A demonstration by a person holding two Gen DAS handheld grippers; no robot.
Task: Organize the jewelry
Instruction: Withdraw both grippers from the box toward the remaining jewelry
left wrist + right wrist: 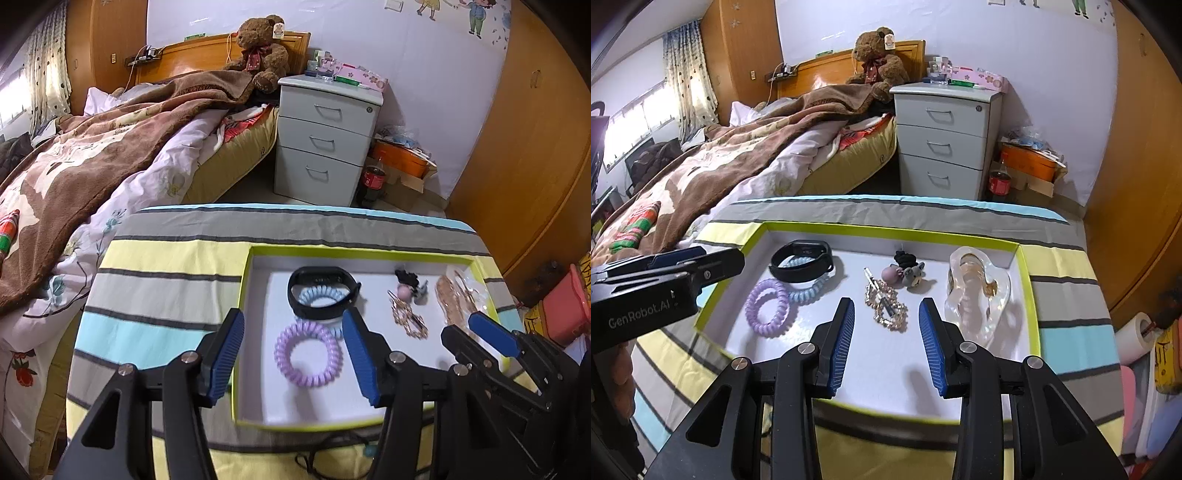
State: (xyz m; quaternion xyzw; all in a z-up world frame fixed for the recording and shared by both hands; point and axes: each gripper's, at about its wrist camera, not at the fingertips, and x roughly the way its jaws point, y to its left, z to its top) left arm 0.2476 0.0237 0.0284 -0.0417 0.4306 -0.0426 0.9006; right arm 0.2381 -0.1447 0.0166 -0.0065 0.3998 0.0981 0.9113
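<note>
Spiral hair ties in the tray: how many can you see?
2. The purple spiral tie lies at the tray's near left; the blue spiral tie sits beside it, partly under the black wristband, which could hide another.

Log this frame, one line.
left hand-held gripper: open, empty | right hand-held gripper: open, empty | tray: purple tie, band, hairclip

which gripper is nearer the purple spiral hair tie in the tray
Left. The left gripper hangs right over the purple spiral hair tie, which shows between its open fingers. The right gripper is off to the side, above the gold hair clip.
</note>
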